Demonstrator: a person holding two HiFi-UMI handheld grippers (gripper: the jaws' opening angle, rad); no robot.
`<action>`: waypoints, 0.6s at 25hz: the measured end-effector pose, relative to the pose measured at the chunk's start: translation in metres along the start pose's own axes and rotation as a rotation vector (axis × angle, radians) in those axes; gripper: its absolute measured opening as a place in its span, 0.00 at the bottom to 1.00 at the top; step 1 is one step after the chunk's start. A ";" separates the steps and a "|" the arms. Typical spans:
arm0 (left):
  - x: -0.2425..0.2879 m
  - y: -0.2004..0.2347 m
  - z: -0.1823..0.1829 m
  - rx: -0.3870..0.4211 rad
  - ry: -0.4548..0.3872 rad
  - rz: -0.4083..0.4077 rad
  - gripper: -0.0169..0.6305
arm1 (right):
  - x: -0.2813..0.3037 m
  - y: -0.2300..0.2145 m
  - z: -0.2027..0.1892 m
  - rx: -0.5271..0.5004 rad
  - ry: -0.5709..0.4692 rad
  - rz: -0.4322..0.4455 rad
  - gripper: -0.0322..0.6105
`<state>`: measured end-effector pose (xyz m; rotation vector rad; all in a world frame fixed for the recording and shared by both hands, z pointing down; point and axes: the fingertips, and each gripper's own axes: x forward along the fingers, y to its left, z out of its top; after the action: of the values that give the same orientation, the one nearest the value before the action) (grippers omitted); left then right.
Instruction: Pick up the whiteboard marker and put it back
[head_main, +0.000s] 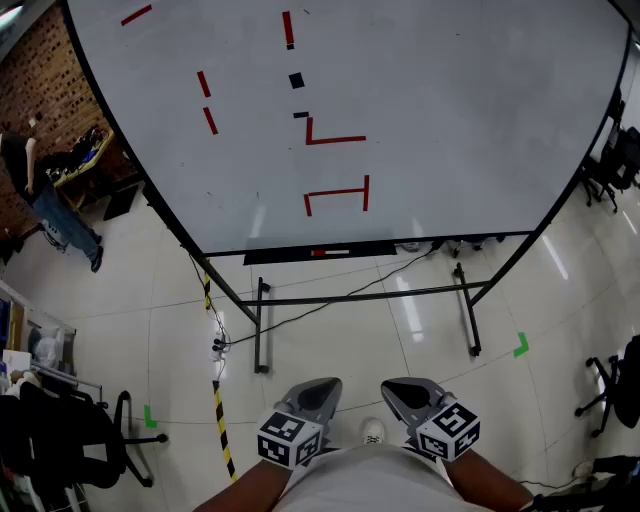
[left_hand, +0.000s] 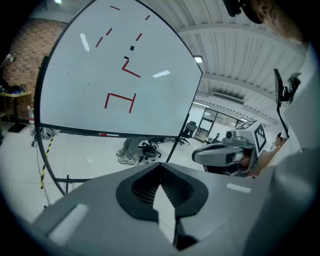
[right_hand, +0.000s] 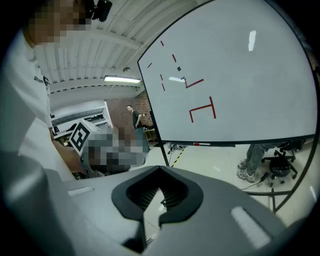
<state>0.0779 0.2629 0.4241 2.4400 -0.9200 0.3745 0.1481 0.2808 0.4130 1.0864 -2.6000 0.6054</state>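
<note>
Small distant whiteboard marker (head_main: 330, 253), on tray (head_main: 285, 256)

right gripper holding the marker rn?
No. The right gripper view shows nothing between the right gripper's jaws, and the marker lies on the tray under the whiteboard.

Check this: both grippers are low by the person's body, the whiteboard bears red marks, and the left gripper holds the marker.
Wrong on one count: the left gripper holds nothing. The left gripper view shows its jaws together and empty, while the marker lies on the tray under the whiteboard. The rest stands, right gripper included.
</note>
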 end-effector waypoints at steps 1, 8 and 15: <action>0.003 -0.002 0.000 0.000 -0.001 0.005 0.05 | -0.003 -0.004 -0.001 -0.001 0.001 0.003 0.05; 0.027 -0.019 0.002 -0.003 -0.016 0.044 0.05 | -0.019 -0.029 -0.008 -0.005 0.011 0.041 0.05; 0.030 -0.019 -0.004 -0.005 0.001 0.109 0.05 | -0.011 -0.045 -0.020 0.001 0.052 0.107 0.05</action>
<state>0.1129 0.2612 0.4332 2.3910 -1.0554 0.4112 0.1895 0.2689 0.4391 0.9236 -2.6256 0.6493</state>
